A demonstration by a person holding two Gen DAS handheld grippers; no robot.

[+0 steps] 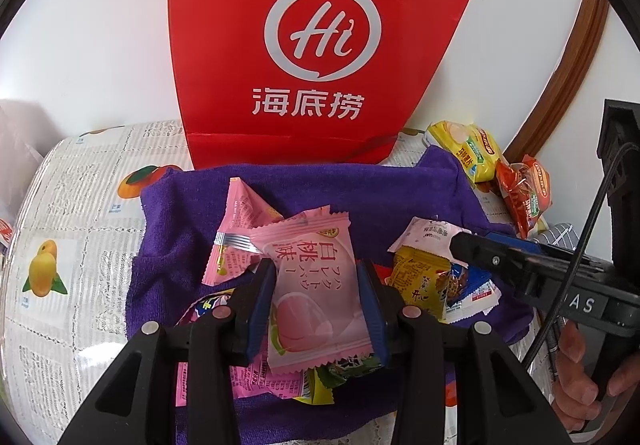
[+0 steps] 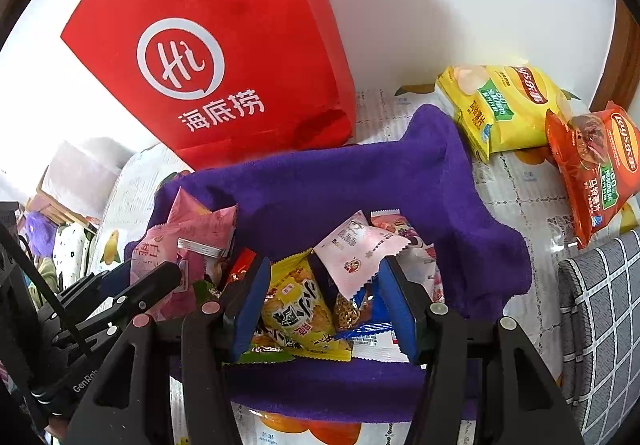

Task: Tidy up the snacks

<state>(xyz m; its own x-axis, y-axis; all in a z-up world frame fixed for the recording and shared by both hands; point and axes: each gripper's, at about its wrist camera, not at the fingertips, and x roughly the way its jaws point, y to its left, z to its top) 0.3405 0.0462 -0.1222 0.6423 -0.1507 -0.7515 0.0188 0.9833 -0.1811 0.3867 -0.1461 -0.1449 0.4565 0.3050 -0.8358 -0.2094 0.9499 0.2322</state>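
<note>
A pile of small snack packets lies on a purple towel. My left gripper is closed around a pink peach-flavour packet, its blue pads against both sides. My right gripper straddles a yellow packet, a pale pink packet and a blue one; gaps show beside the pads. The right gripper also shows in the left wrist view, the left gripper in the right wrist view.
A red paper bag stands behind the towel against the white wall. A yellow chip bag and an orange chip bag lie at the back right. A grey checked cloth is at the right. The tablecloth has fruit prints.
</note>
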